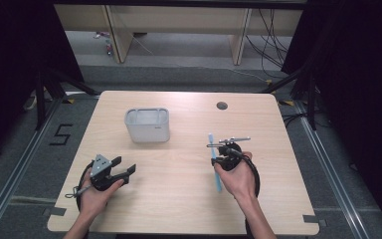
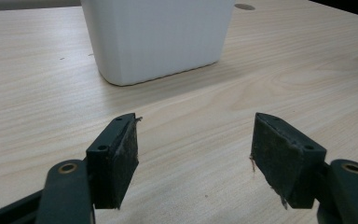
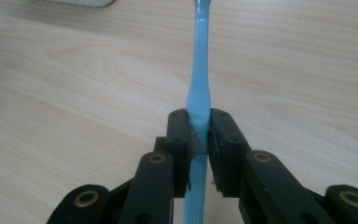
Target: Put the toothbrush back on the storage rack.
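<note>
From above, the right tongs (image 1: 225,152) clamp a blue toothbrush (image 1: 216,174) over the bench (image 1: 179,199), likely bound for the white holder (image 1: 147,124) ahead.

The left tongs (image 2: 193,154) gape, empty, facing it.

The right tongs' view shows the handle pinched.

This is a lab or test studio set up for recording, not a home. A plain wooden table (image 1: 179,199) with a cable hole (image 1: 222,105) stands alone on grey carpet, hemmed in by black curtains (image 1: 10,64) on both sides. Metal rails (image 1: 15,169) run along the floor by the table, and a number 5 (image 1: 60,134) is taped on the carpet at the left. Yellow-black tape (image 1: 69,101) marks spots on the floor. Stand legs (image 1: 42,94) rise near the curtains. Loose cables (image 1: 268,45) hang and trail under the light wooden benches (image 1: 179,20) at the back.
</note>
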Available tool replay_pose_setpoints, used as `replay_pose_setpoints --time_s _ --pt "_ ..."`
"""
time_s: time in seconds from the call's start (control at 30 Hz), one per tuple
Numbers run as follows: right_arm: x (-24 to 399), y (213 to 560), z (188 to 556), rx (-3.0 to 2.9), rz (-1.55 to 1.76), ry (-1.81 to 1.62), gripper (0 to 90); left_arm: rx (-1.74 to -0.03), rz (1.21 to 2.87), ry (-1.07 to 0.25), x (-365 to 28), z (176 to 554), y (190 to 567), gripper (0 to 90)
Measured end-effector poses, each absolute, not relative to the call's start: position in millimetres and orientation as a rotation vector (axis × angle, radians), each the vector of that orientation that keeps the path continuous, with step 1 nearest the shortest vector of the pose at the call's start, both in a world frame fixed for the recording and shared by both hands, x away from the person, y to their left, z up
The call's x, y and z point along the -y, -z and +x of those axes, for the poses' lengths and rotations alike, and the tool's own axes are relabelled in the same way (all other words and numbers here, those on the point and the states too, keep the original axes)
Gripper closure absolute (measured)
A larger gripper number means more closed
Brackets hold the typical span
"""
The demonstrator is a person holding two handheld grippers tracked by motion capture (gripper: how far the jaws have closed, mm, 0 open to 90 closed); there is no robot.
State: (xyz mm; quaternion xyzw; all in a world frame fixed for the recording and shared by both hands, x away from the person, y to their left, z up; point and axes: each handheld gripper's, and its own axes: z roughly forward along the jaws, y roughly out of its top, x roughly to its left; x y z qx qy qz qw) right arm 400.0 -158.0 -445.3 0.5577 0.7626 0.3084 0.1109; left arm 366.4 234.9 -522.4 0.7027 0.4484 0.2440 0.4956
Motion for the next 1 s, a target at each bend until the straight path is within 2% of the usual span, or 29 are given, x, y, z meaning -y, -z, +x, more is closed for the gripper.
replay_pose_setpoints --time_s 1.0 --pt "161.1 436.3 393.5 -2.097 1.480 -1.187 79.1 -1.087 1.696 -0.595 -234.7 365.9 522.4 31.2"
